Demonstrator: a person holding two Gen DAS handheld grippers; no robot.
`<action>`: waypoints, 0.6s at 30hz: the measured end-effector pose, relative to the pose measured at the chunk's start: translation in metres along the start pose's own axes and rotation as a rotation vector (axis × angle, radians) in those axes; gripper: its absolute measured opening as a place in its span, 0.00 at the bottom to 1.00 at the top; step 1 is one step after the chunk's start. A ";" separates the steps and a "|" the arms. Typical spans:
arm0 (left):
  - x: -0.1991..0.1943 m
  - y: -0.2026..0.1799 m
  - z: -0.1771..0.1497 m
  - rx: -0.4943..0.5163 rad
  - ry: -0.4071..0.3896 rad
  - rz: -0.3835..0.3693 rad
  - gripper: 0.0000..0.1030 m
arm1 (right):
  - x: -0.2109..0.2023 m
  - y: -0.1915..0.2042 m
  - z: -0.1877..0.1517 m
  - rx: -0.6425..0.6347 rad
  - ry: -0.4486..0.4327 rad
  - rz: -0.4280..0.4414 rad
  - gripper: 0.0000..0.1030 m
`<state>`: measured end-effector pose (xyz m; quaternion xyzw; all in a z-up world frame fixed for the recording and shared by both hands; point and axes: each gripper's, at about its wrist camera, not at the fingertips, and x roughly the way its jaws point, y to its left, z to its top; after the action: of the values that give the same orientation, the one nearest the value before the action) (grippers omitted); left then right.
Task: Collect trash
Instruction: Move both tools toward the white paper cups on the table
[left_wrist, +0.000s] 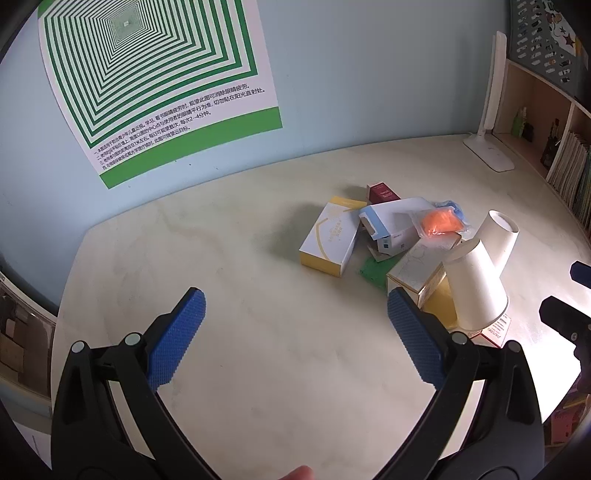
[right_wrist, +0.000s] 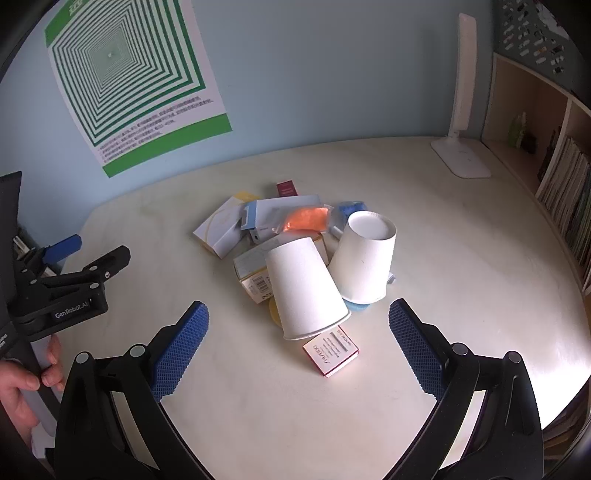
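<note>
Trash (right_wrist: 295, 258), boxes, a wrapper and two upturned paper cups (right_wrist: 308, 288), lay heaped mid-counter (right_wrist: 461, 258), while the left tongs (left_wrist: 295, 314) and right tongs (right_wrist: 297, 332) hovered near it, both spread wide and empty, seemingly poised for a first pickup.

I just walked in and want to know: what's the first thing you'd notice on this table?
A messy pile of trash sits mid-table: two white paper cups standing upside down in front, with a bright orange packet and small boxes behind them. On the blue wall at the left hangs a big green-striped poster. Both grippers, left and right, are open and hold nothing.
</note>
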<state>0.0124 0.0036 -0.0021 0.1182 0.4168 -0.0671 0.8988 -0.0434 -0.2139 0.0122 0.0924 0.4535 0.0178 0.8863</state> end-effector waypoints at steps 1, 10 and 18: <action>0.000 -0.001 0.000 0.003 0.000 0.000 0.94 | 0.000 0.000 0.001 0.001 0.003 0.000 0.94; 0.002 -0.007 0.001 0.005 0.011 -0.010 0.94 | 0.001 -0.005 0.001 0.006 0.013 0.002 0.94; 0.006 -0.020 0.001 0.018 0.036 -0.041 0.94 | 0.002 -0.012 0.002 0.015 0.018 0.005 0.94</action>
<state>0.0131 -0.0160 -0.0094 0.1189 0.4345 -0.0872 0.8885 -0.0411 -0.2257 0.0098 0.0997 0.4615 0.0175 0.8813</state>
